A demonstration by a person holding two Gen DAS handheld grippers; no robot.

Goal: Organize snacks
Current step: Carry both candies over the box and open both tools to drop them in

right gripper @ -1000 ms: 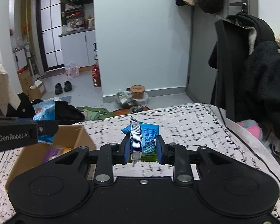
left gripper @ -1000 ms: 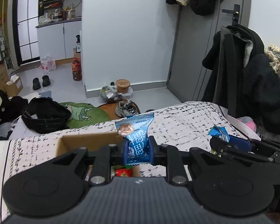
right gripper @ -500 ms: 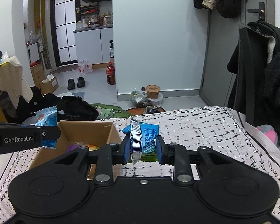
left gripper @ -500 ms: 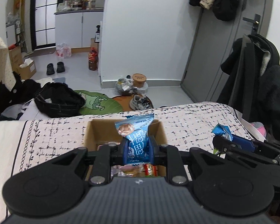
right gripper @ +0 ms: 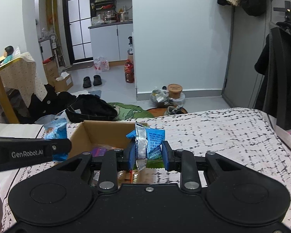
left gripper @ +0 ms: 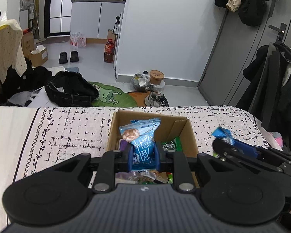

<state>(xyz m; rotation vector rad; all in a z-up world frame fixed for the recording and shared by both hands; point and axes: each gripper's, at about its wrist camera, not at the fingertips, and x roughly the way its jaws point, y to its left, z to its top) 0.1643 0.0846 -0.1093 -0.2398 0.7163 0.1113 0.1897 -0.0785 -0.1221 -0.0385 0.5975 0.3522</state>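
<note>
Left claw [left gripper: 143, 156] with packet [left gripper: 140, 141] above box rim [left gripper: 149, 115]

White lettering reading "GenRobot.AI" is showing along the side of the black plastic left gripper [right gripper: 58, 147]; print on the blue snack packets is staying too small to read.

Both views sit on a handheld gripper, looking forward and slightly down past its 2 fingers. The left wrist view looks straight into the cardboard box [left gripper: 188, 136] from close range; the right wrist view sees it [right gripper: 81, 136] from the right. Both share the patterned cloth [left gripper: 67, 128], door and kitchen.
</note>
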